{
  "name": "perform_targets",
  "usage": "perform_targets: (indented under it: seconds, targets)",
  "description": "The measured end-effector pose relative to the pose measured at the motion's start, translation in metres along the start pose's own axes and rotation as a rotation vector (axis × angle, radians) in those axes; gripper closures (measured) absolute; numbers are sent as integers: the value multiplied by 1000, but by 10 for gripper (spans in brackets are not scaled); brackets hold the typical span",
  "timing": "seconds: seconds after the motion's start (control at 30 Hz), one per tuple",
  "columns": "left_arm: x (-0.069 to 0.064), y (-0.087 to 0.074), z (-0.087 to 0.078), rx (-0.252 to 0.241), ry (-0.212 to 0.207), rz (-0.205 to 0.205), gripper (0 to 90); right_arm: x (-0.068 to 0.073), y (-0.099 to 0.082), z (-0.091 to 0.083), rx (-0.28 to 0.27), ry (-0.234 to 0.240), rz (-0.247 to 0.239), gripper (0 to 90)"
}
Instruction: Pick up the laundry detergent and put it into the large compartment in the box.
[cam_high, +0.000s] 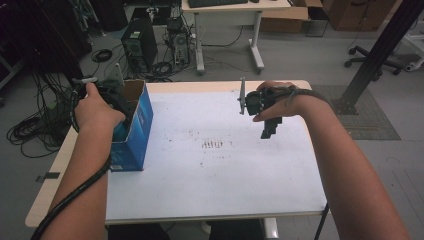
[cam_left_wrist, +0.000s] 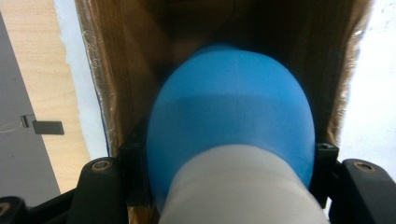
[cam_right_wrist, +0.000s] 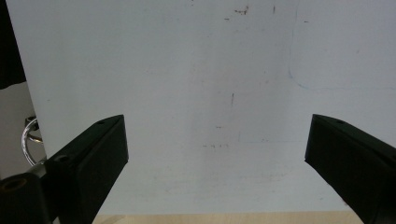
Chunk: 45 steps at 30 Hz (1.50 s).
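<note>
Two tools work apart: the left tool (cam_left_wrist: 219, 186) clamps a blue-and-white bulb (cam_left_wrist: 231, 135) inside the blue carton (cam_high: 134, 131) at the counter's (cam_high: 225, 190) left edge; the right tool (cam_right_wrist: 217, 144) hovers over the counter, jaws spread.

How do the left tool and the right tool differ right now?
The left tool is shut on a blue and white object; the right tool is open and holds nothing. The left tool sits at the open top of the blue box; the right tool hangs above the bare white table. Both are hand-held with black jaws.
</note>
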<state>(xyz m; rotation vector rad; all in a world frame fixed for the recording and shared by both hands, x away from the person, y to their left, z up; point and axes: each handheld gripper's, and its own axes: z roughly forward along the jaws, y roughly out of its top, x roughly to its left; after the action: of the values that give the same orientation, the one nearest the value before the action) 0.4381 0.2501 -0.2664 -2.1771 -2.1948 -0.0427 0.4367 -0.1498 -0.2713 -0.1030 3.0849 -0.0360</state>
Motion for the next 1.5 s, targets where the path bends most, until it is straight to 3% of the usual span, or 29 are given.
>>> perform_targets:
  seconds: [0.43,1.03,1.17,1.5]
  targets:
    - [5,-1,17,6,-8,0,373,1,0,1,0,0,3,58]
    - [2,0,18,6,5,8,372,1,-3,1,-8,1,7,59]
    - [2,-1,12,-6,30,15,341,1,-2,2,-7,2,5,58]
    - [3,-2,11,-8,14,14,323,2,0,1,-7,0,2,58]
